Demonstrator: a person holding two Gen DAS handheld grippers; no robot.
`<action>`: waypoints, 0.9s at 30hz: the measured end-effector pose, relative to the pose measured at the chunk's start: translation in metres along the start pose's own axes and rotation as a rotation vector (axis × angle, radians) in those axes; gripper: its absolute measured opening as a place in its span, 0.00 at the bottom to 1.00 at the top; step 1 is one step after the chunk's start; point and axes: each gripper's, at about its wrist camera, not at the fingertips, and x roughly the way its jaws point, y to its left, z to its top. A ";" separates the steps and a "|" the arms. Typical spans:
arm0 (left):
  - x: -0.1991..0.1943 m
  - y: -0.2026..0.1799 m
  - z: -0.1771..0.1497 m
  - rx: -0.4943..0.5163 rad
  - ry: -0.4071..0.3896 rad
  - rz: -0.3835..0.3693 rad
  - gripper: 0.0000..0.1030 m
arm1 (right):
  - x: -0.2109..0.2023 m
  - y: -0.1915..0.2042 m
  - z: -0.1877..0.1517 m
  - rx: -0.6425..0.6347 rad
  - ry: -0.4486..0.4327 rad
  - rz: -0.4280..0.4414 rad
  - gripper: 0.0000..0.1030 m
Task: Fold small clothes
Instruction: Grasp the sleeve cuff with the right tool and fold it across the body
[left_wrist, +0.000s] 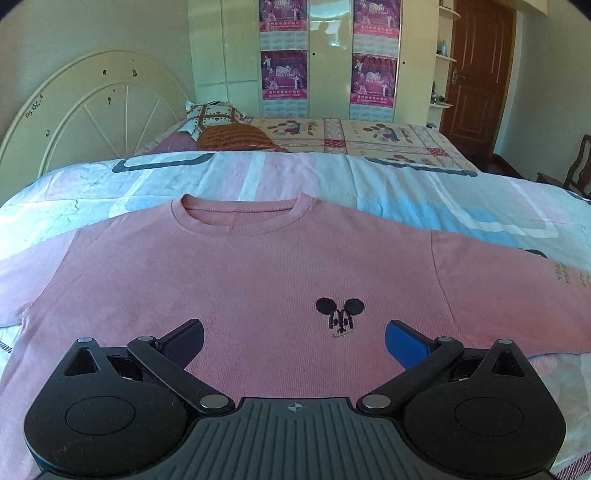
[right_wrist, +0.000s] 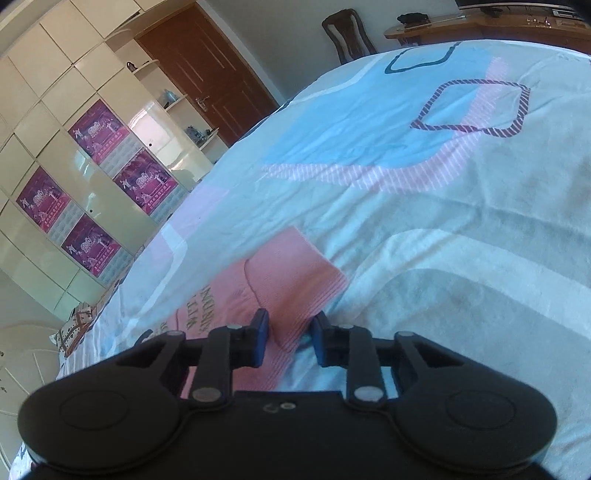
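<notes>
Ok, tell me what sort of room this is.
A home bedroom, most likely. A wide bed with a pale blue and pink patterned quilt and a cream arched headboard fills the view, with a glossy cream wardrobe and a brown wooden door behind. A pink knitted sweater lies spread on the quilt.

My left gripper (left_wrist: 293, 341) is matte black plastic: two round lobed housings, silver pivot screws on the linkage arms, a ribbed grey centre plate with a small compass-like mark. My right gripper (right_wrist: 288, 338) looks alike, with blue-padded fingers (right_wrist: 261, 332).
</notes>
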 end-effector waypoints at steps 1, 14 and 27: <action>0.000 0.002 0.001 0.000 -0.001 0.003 1.00 | 0.000 0.003 0.000 -0.014 0.009 -0.003 0.09; 0.032 0.068 -0.009 0.012 0.137 -0.013 1.00 | 0.005 0.087 -0.011 -0.351 -0.019 -0.085 0.07; 0.043 0.222 -0.016 -0.131 0.056 0.027 1.00 | -0.021 0.302 -0.183 -0.718 0.108 0.232 0.07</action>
